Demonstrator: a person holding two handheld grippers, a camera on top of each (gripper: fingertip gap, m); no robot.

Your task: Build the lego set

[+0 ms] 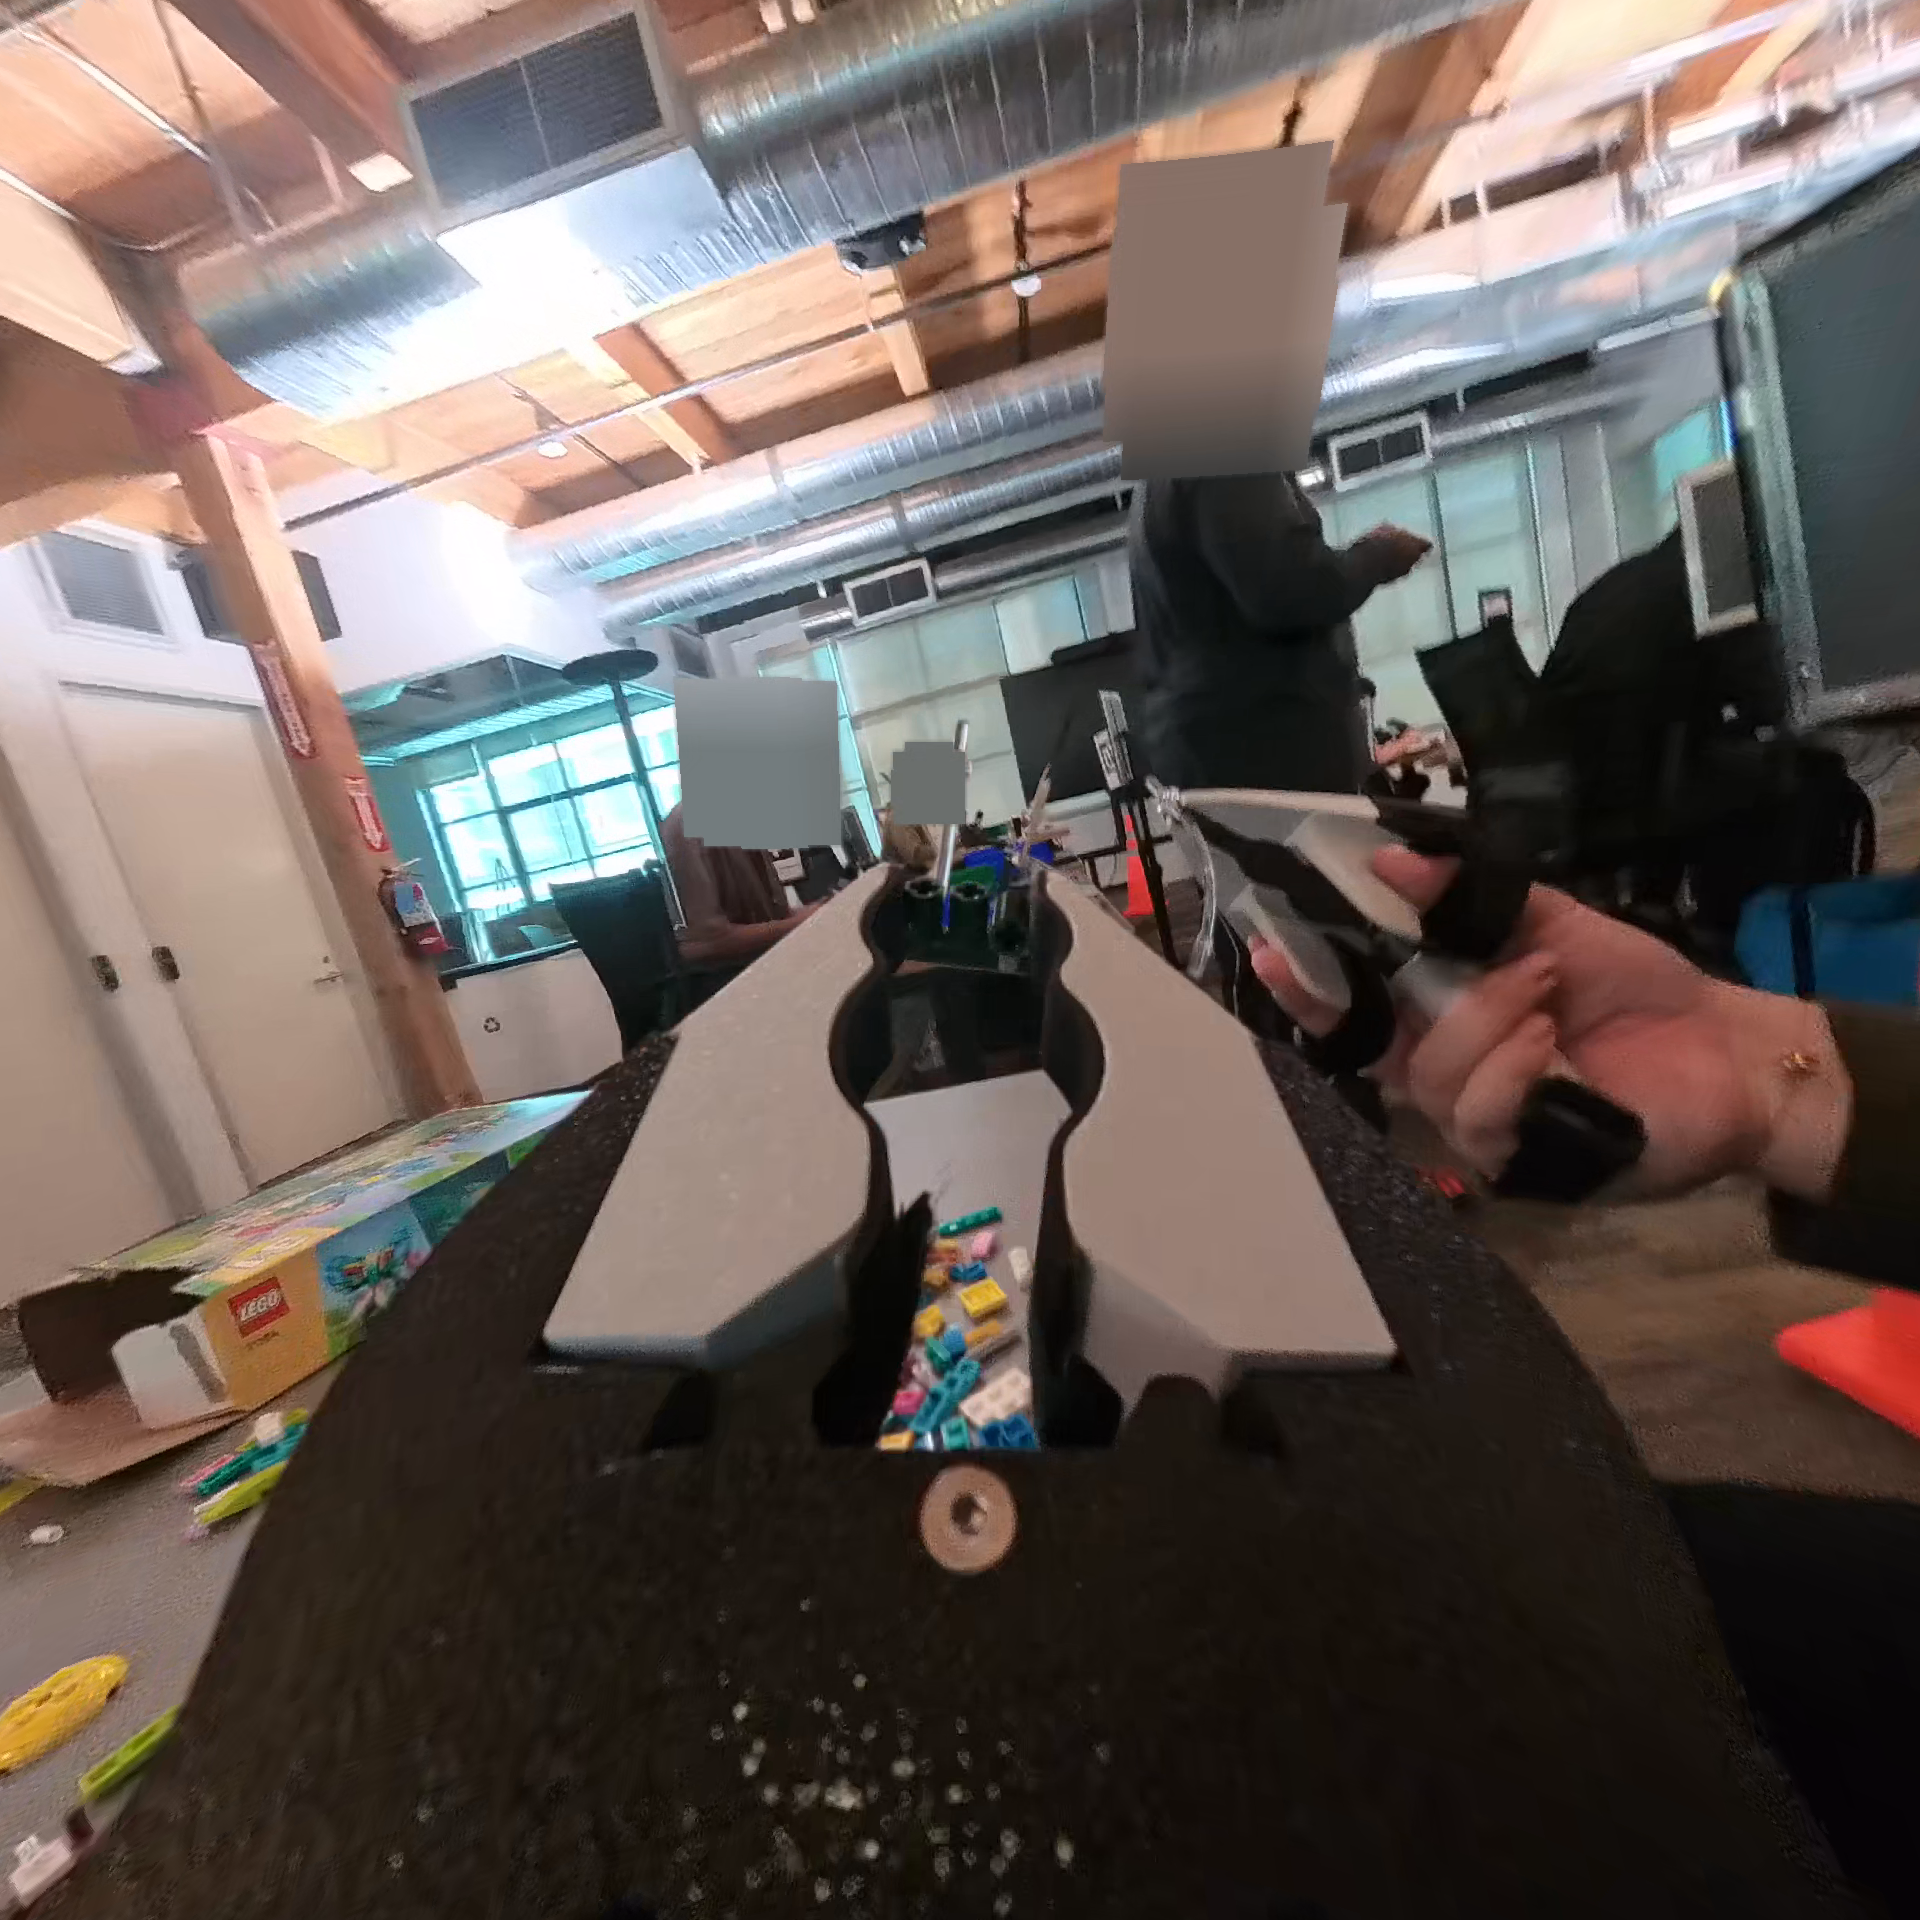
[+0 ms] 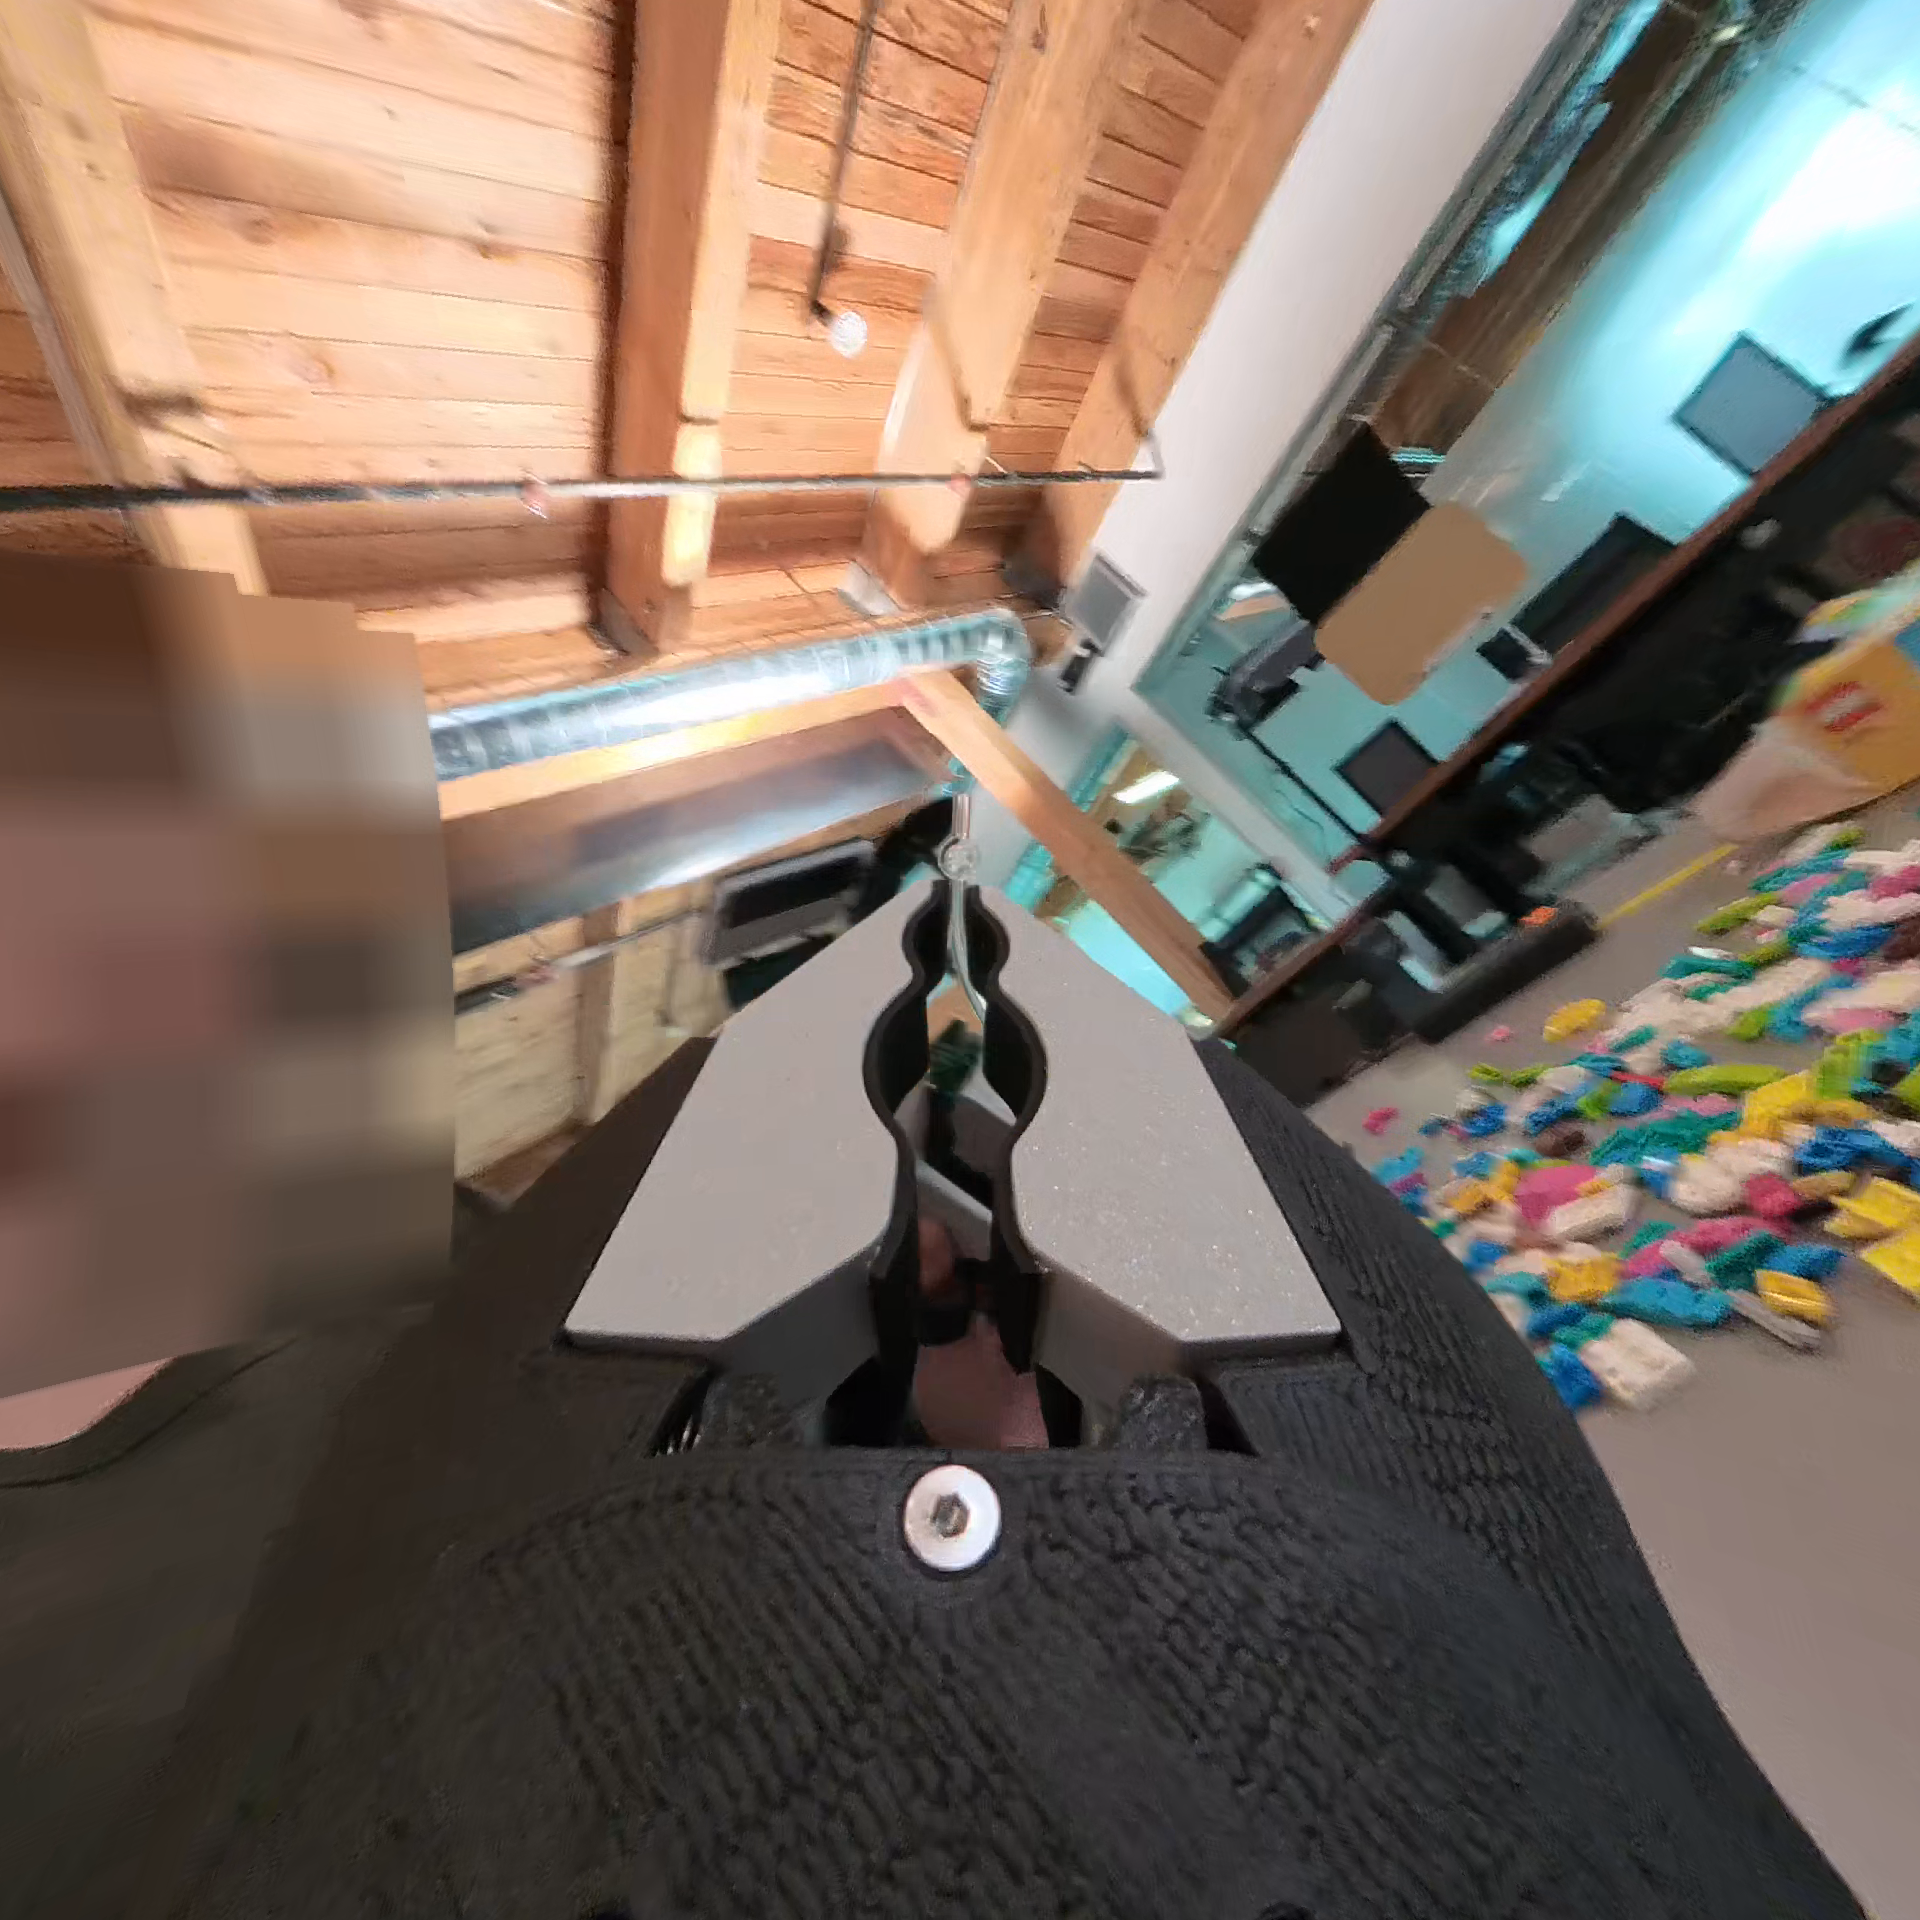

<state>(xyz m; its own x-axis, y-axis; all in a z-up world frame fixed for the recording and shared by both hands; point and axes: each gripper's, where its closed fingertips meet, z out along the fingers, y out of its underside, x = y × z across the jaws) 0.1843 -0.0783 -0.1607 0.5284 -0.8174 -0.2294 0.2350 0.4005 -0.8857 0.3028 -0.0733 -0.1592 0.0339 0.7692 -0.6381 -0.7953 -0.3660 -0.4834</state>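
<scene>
While raised above desk (image 1: pixel 966 1143), left gripper (image 1: pixel 961 914) fingers narrow, clamped on dark green lego piece (image 1: pixel 961 920) at tips, frame centre. Right gripper (image 2: pixel 961 914) fingers nearly closed on thin clear curved piece (image 2: pixel 961 935) at tips; same gripper seen at right of left wrist view, held in hand (image 1: pixel 1621 1049). Loose coloured bricks (image 2: pixel 1662 1164) scattered on desk, right edge of right wrist view. Opened lego box (image 1: pixel 281 1278) lying on desk, lower left of left wrist view. Both views motion-blurred.
</scene>
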